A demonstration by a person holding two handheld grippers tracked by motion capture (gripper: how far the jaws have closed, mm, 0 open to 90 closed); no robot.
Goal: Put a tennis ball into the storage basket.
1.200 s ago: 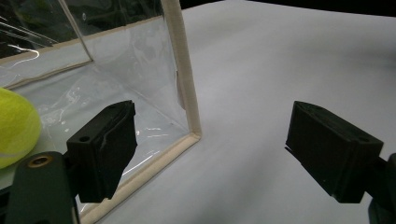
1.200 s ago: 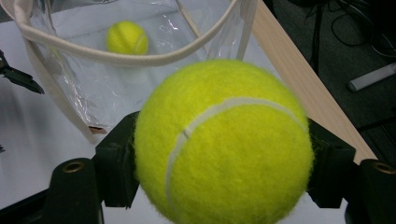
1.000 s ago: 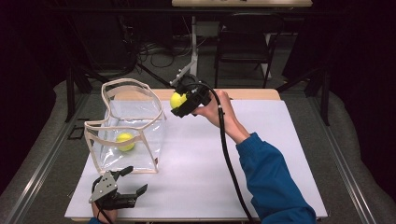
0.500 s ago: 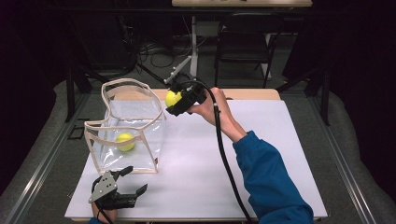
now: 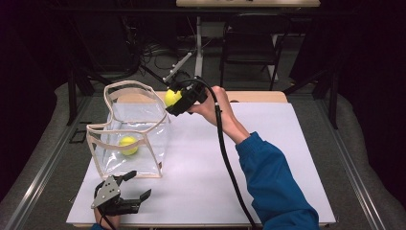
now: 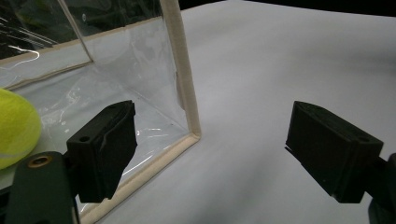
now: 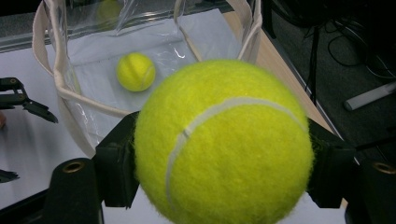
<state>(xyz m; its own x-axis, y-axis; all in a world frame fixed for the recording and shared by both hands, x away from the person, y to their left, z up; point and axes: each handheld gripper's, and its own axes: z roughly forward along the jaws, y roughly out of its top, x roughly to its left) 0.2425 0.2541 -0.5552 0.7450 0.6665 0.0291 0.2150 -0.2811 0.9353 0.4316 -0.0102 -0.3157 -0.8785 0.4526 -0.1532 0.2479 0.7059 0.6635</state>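
A clear plastic bag (image 5: 143,115) with beige trim stands open on the left of the white table top (image 5: 268,158). One yellow tennis ball (image 5: 128,144) lies inside it, and that ball in the bag (image 7: 135,71) is seen again through the bag's mouth. My right gripper (image 5: 174,100) is shut on a second tennis ball (image 5: 171,97) (image 7: 223,142), held in the air at the bag's right rim. My left gripper (image 5: 135,186) (image 6: 210,154) rests open near the table's front edge, just in front of the bag's corner (image 6: 189,126), with nothing between its fingers.
A wooden strip (image 5: 258,96) runs along the table's far edge. Behind the table stand a dark chair (image 5: 249,48), a desk leg and loose cables on the floor. The right half of the white top is bare.
The right gripper has carried its ball a little to the left, toward the bag's rim. The left gripper has kept still.
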